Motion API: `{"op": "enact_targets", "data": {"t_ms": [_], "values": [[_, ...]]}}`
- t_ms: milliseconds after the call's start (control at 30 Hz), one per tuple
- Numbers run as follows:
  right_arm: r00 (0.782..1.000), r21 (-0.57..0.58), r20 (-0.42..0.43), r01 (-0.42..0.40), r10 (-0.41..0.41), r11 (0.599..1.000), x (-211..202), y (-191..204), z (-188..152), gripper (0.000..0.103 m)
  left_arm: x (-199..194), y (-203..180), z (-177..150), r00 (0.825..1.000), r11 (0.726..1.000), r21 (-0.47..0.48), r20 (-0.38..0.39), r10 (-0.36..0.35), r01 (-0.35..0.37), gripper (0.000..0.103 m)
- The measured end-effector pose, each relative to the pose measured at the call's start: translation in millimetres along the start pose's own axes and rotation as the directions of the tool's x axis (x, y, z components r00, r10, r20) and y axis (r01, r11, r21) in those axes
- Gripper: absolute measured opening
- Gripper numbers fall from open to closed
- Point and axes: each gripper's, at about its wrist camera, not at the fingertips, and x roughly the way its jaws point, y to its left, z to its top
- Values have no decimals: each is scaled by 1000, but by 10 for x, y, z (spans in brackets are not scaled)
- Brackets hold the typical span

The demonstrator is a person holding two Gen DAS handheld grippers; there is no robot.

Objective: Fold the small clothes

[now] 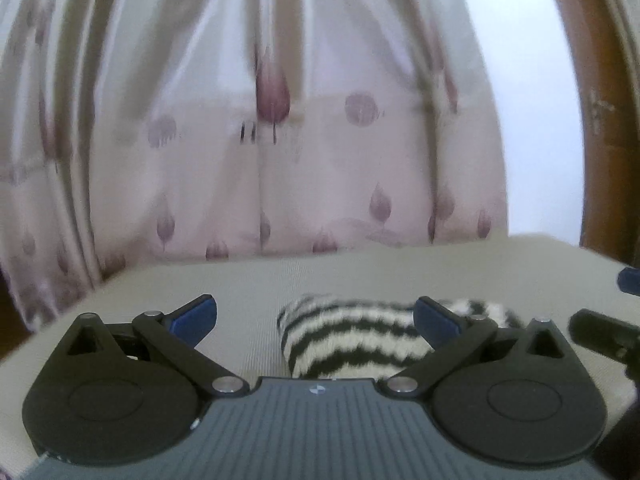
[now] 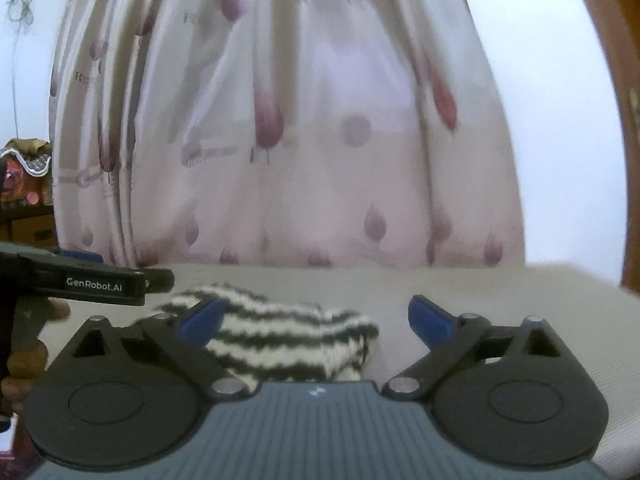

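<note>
A small black-and-white striped fuzzy garment lies bunched on the beige surface. In the left wrist view it sits just ahead, under the right blue fingertip. My left gripper is open and empty above it. In the right wrist view the same garment lies ahead left, partly behind the left blue fingertip. My right gripper is open and empty. The left gripper's body also shows at the left of the right wrist view, and part of the right gripper shows at the right edge of the left wrist view.
A pale curtain with purple leaf prints hangs close behind the surface's far edge. A brown wooden frame stands at the right. Cluttered shelves show at the far left of the right wrist view.
</note>
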Motion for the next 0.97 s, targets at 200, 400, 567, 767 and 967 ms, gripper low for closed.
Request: {"op": "enact_targets", "data": {"t_ms": [200, 400, 567, 767, 967], "values": [[1000, 22, 24, -13, 12, 1000, -148, 50, 188, 100, -252, -113, 217, 999, 1000, 24, 49, -16, 15, 103], [999, 12, 46, -4, 4, 1000, -248, 77, 227, 101, -317, -71, 286, 999, 998, -41, 18, -47, 47, 103], [1000, 19, 30, 6, -7, 1000, -240, 79, 218, 101, -313, -1, 240, 996, 990, -114, -9, -85, 84, 103], [1000, 10, 9, 2, -2, 1000, -236, 111, 180, 101, -338, -46, 164, 1000, 997, -76, 23, -2, 4, 103], [1000, 0, 5, 9, -9, 1000, -234, 131, 179, 101, -320, -37, 153, 1000, 996, -92, 1, -10, 10, 103]]}}
